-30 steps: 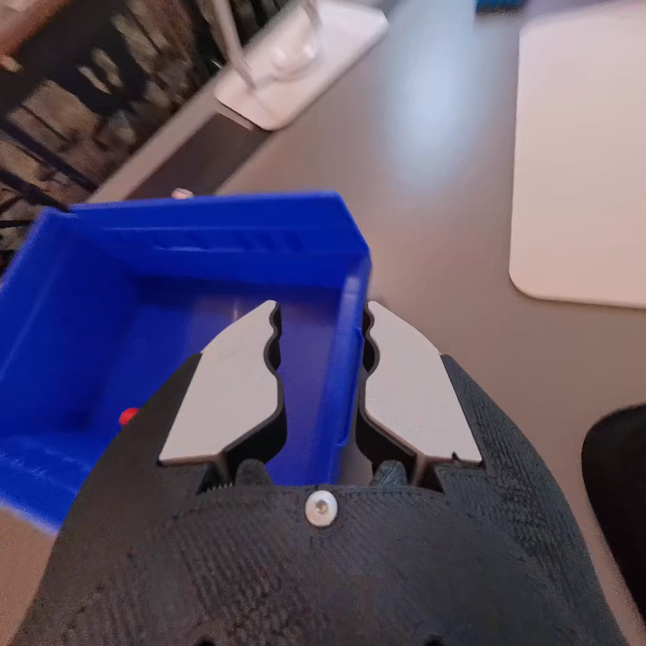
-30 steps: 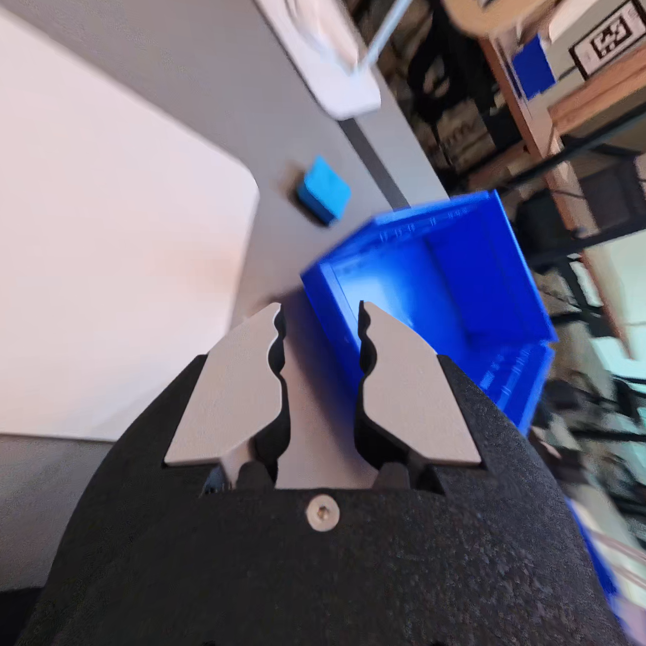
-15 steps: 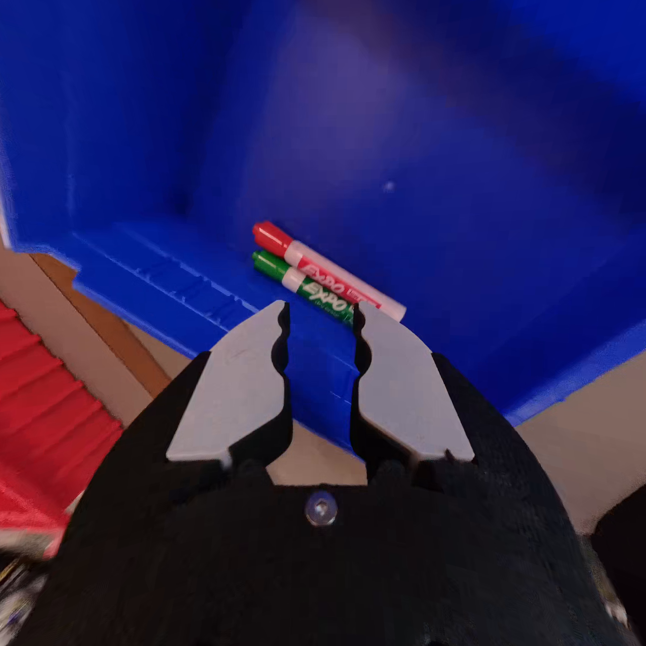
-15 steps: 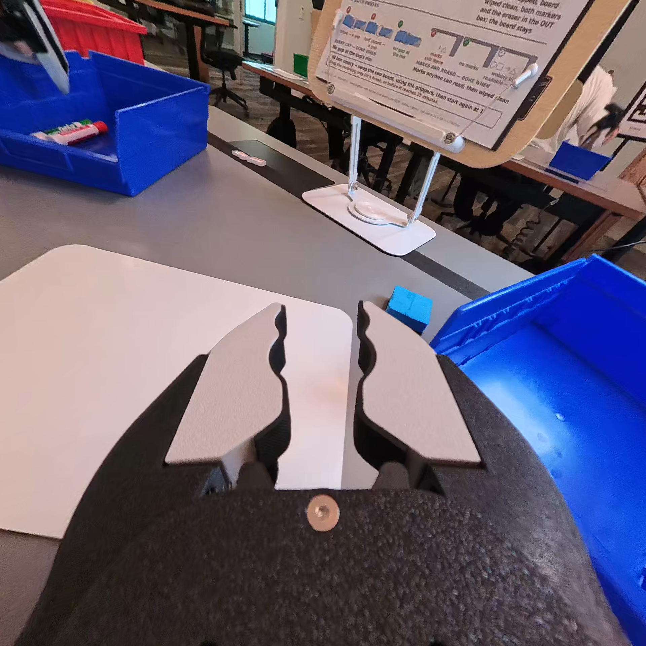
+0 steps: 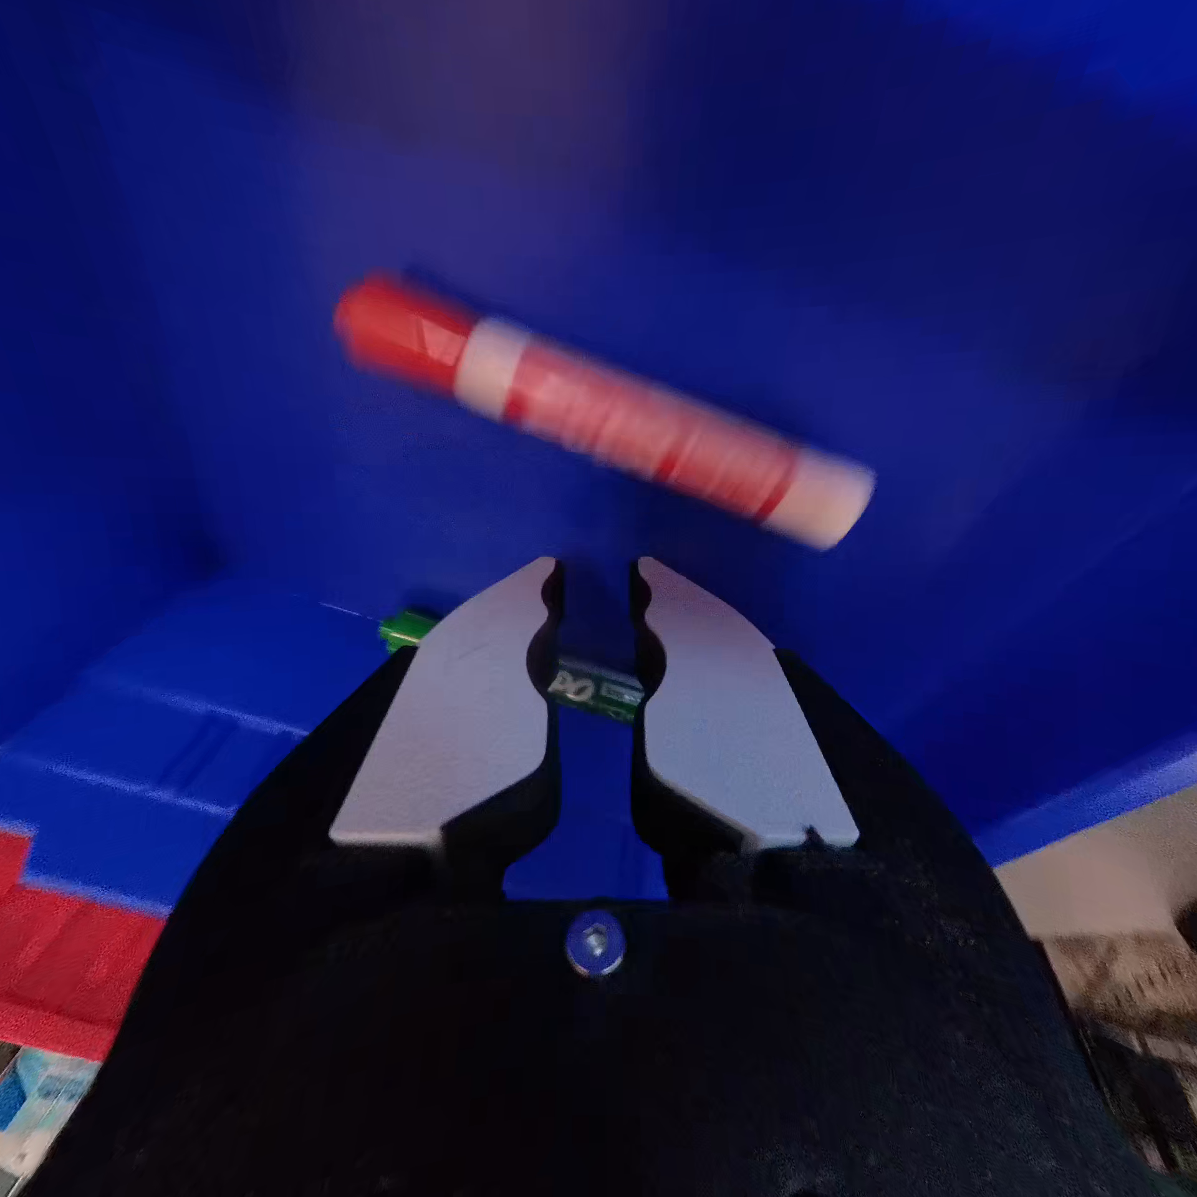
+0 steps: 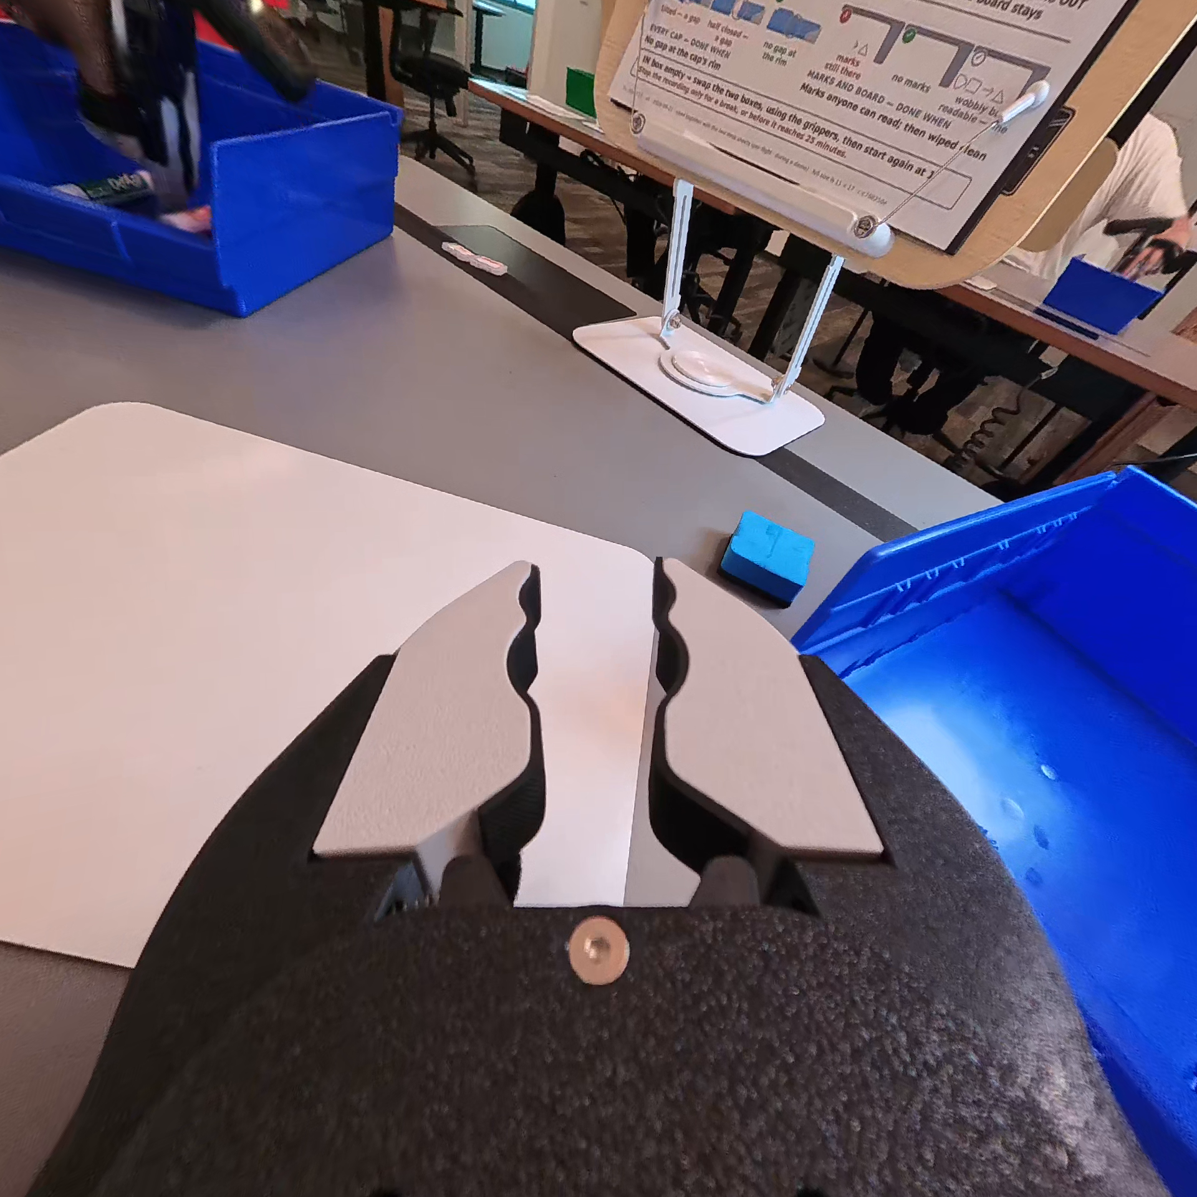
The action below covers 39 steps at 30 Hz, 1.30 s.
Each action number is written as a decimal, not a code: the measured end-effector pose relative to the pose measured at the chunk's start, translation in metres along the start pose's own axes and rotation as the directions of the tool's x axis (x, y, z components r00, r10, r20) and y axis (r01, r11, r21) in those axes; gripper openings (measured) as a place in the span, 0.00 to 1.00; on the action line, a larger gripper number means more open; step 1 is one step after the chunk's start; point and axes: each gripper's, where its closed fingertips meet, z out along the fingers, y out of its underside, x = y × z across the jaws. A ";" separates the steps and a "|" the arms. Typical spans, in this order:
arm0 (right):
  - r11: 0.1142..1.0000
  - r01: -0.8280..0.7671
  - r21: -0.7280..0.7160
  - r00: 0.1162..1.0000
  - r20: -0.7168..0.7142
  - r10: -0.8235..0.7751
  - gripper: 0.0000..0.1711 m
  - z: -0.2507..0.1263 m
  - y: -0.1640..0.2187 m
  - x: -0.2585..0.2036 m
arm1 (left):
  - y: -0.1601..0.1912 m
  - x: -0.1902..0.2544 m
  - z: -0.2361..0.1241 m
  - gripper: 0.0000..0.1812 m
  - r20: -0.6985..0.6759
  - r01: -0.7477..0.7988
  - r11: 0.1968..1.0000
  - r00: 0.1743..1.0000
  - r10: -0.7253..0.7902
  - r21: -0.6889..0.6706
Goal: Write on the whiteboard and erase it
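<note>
Now fetching a marker from the bin.
Left gripper (image 5: pixel 597 570), jaws narrow and empty, should widen and square across the red marker (image 5: pixel 602 414); right gripper (image 6: pixel 594 570) idles, narrowly parted, over the whiteboard (image 6: pixel 227 583).

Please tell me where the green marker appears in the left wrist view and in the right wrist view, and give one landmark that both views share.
Left wrist view: the green marker lies low in the centre, mostly hidden behind the left gripper, its cap end peeking out at the left.
Right wrist view: it lies at the upper left, inside the far blue bin.
Shared landmark: that blue bin, which fills the left wrist view.
</note>
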 end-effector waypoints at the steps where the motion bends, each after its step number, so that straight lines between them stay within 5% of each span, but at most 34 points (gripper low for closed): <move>1: 1.000 0.003 -0.002 1.000 0.001 -0.003 0.19 0.000 0.001 0.000 | -0.004 -0.008 -0.006 0.11 0.047 0.006 0.999 0.999 -0.007 0.038; 4: 1.000 0.010 -0.009 1.000 0.004 -0.010 0.19 0.001 0.003 -0.001 | -0.004 -0.013 -0.014 0.13 0.042 0.048 0.996 0.998 -0.052 0.073; 9: 0.999 0.032 -0.015 0.999 0.008 -0.032 0.18 0.002 0.003 -0.005 | 0.053 -0.038 0.000 0.17 0.209 -0.058 0.950 0.970 0.126 -0.306; 14: 0.998 0.062 -0.021 0.998 0.003 -0.062 0.17 0.002 0.005 -0.007 | 0.065 -0.033 0.008 0.21 0.186 -0.175 0.871 0.940 0.286 -0.458; 22: 0.996 0.078 -0.034 0.997 0.003 -0.078 0.16 0.004 0.008 -0.007 | 0.005 -0.012 0.001 0.16 0.044 -0.058 0.998 0.997 0.058 0.011; 27: 0.995 0.086 -0.040 0.996 0.007 -0.086 0.16 0.005 0.009 -0.009 | -0.053 0.002 -0.024 0.23 -0.330 0.348 0.870 0.915 -0.233 0.349; 31: 0.995 0.093 -0.043 0.996 0.006 -0.093 0.16 0.005 0.009 -0.010 | -0.079 0.014 -0.013 0.23 -0.463 0.520 0.783 0.818 -0.341 0.342; 39: 0.992 0.118 -0.050 0.993 -0.006 -0.119 0.15 0.003 0.009 -0.009 | -0.079 0.013 -0.006 0.18 -0.345 0.481 0.809 0.863 -0.370 0.336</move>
